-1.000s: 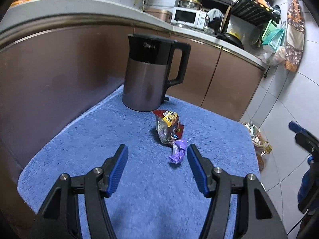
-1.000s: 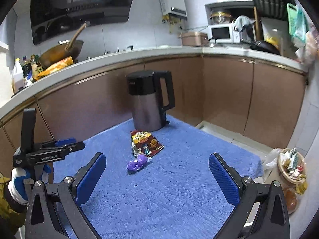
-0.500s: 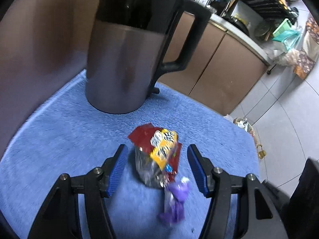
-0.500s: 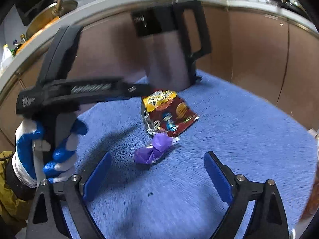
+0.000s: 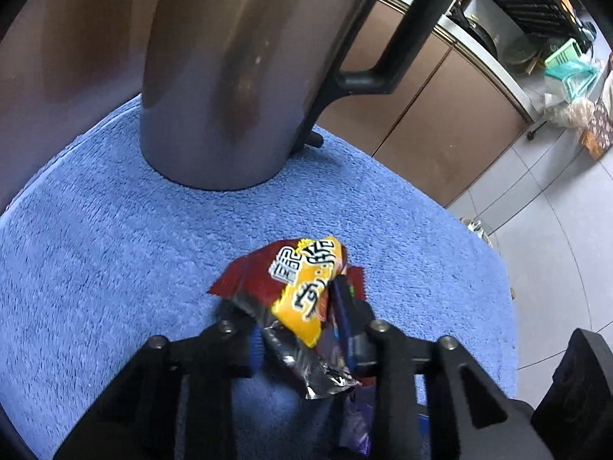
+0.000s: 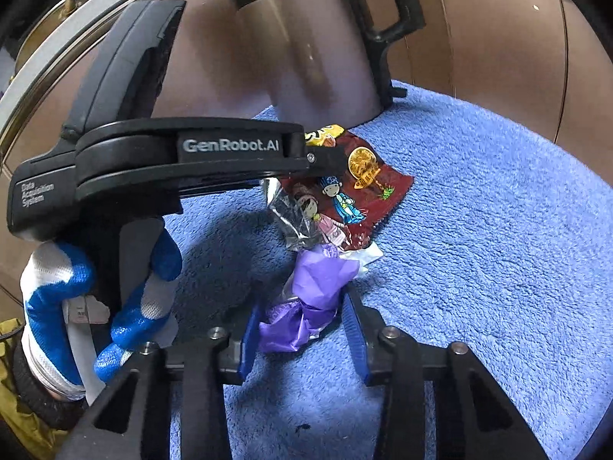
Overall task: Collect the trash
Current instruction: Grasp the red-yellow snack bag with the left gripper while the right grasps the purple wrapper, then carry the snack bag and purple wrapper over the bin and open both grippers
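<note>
A red and yellow snack wrapper with a silver inside lies on the blue towel; it also shows in the right wrist view. My left gripper is closed on it, blue pads pressing both sides. A crumpled purple wrapper lies just in front of the snack wrapper, partly seen at the bottom of the left view. My right gripper straddles the purple wrapper, pads close on each side, with small gaps still showing.
A steel electric kettle with a black handle stands on the towel right behind the wrappers. Brown cabinets run behind. The left gripper body and gloved hand fill the left of the right wrist view. Tiled floor lies to the right.
Both grippers moved forward and down to the wrappers. The left jaws closed onto the snack wrapper. The right jaws narrowed around the purple wrapper.
</note>
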A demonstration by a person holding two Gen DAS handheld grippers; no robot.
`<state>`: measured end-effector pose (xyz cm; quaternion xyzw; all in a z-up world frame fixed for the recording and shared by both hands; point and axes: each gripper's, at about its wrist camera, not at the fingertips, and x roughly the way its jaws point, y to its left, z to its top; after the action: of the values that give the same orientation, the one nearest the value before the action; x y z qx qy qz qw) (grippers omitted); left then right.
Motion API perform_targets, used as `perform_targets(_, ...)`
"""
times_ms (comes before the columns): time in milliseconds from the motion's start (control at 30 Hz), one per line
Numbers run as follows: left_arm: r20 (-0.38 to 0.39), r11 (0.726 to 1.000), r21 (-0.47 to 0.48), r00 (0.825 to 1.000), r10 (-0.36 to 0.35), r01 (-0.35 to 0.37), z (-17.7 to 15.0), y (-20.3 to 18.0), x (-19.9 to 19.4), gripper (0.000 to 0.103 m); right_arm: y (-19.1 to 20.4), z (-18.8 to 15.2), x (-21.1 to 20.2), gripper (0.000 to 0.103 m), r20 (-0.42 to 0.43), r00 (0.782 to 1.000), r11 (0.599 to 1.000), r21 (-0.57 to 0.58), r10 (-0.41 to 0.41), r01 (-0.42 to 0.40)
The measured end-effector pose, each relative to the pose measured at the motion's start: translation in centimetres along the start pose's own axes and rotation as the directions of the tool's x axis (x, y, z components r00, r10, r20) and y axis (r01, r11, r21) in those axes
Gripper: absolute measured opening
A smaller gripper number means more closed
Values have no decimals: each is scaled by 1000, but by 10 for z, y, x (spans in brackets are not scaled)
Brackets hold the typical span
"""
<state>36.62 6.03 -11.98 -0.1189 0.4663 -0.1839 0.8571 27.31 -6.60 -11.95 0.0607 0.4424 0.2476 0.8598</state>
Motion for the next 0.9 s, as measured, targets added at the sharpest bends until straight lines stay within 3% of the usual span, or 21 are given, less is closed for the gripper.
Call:
perform_targets(67, 14, 1000, -12, 1000, -13, 13, -4, 1, -9, 15, 6, -4, -8, 26, 13, 1000, 1000, -21, -8, 9)
perform_targets(233, 56, 1000, -10, 998, -1, 2, -16, -4, -39, 6, 18, -13, -38, 26, 66, 997, 997, -61, -41, 45)
perform_targets(567, 161, 1000, 8, 987, 24, -26, -58, -25, -127, 4, 51, -31, -117, 26, 205, 972, 977, -152, -114, 147)
perform_targets(900, 263, 993, 86, 963, 52, -77, -111, -67, -211, 3, 73, -69, -207, 26, 329, 931, 960, -167, -160, 224)
